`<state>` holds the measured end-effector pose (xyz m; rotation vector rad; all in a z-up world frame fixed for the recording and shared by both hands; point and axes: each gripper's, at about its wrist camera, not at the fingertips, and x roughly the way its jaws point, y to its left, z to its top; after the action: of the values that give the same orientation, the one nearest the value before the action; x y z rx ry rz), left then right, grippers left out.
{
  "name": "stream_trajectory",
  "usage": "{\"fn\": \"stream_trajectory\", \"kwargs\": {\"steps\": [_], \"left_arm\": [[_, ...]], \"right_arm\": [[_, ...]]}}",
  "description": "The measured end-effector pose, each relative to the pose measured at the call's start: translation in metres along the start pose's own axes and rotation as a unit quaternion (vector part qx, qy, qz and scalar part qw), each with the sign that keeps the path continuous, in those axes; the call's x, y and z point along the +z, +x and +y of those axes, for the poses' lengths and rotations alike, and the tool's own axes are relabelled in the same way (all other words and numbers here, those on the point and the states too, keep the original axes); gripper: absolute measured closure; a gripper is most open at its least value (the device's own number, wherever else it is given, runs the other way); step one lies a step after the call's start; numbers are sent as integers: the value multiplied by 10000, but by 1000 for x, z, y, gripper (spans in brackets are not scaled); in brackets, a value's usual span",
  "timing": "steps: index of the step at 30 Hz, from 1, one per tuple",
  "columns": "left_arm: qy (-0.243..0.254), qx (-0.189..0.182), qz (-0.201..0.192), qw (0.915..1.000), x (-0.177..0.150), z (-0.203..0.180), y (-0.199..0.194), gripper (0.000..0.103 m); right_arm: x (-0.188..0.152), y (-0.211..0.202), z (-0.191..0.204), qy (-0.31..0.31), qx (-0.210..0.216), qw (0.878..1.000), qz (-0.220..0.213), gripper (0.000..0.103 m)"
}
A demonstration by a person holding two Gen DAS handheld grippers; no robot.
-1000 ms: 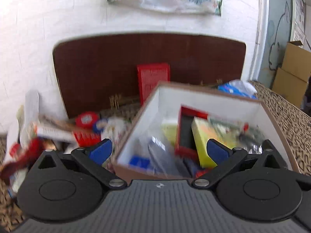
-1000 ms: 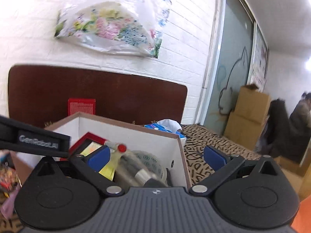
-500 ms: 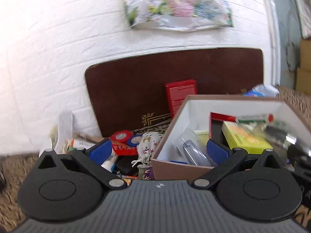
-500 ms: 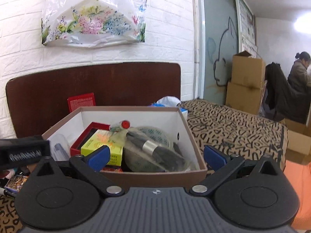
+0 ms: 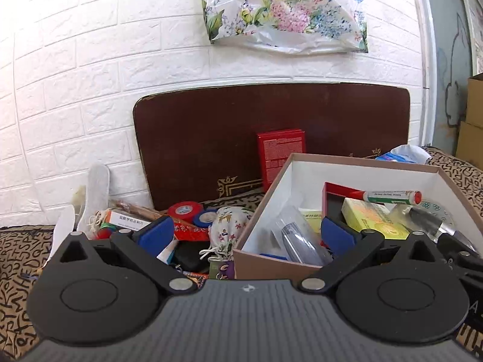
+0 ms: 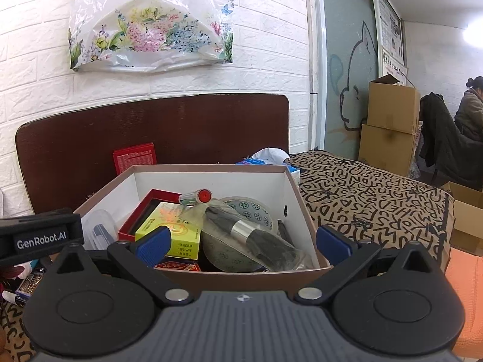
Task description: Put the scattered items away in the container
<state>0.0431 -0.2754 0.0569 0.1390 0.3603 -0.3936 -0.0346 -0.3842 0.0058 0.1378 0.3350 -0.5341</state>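
Left wrist view: the left gripper (image 5: pixel 247 234) has its jaws spread wide and holds nothing. It faces the near left corner of the cardboard box (image 5: pixel 265 261), which stands on the patterned cloth (image 5: pixel 18 241). Inside lie a yellow carton (image 5: pixel 371 215), a red-capped marker (image 5: pixel 389 195) and a clear plastic case (image 5: pixel 299 235). Outside, just beside the box's left wall, a loose pile remains: a floral drawstring pouch (image 5: pixel 228 226), a red tape roll (image 5: pixel 184 210), a blue tape roll (image 5: pixel 205 217) and a white medicine carton (image 5: pixel 129 217).

Right wrist view: the right gripper (image 6: pixel 243 244) is likewise spread and empty, hovering at the box's near rim. A bagged black brush (image 6: pixel 250 235) lies across a patterned dish (image 6: pixel 250 208) among the contents.

Assessment: the task stands between placements, with the box partly filled and the pile outstanding. The next move appears to call for the left gripper to turn left and descend over the pouch, the nearest loose item, then close on its gathered neck.
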Motion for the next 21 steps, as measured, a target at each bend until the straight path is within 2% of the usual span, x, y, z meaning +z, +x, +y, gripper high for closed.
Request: {"fn": "stream_trajectory", "kwargs": {"steps": [3, 7, 18, 21], "left_arm": [[66, -136, 14, 9999, 2, 1, 1, 0], [312, -50, -101, 9995, 0, -5, 1, 0], [90, -356, -221, 9991, -1, 2, -3, 0], [120, -410, -138, 9990, 0, -1, -4, 0]], "right_arm": [[1, 0, 1, -30, 19, 10000, 12, 0], [1, 0, 3, -79, 15, 10000, 17, 0], [-2, 2, -1, -30, -43, 10000, 40, 0], [-5, 3, 3, -160, -33, 9998, 76, 0]]}}
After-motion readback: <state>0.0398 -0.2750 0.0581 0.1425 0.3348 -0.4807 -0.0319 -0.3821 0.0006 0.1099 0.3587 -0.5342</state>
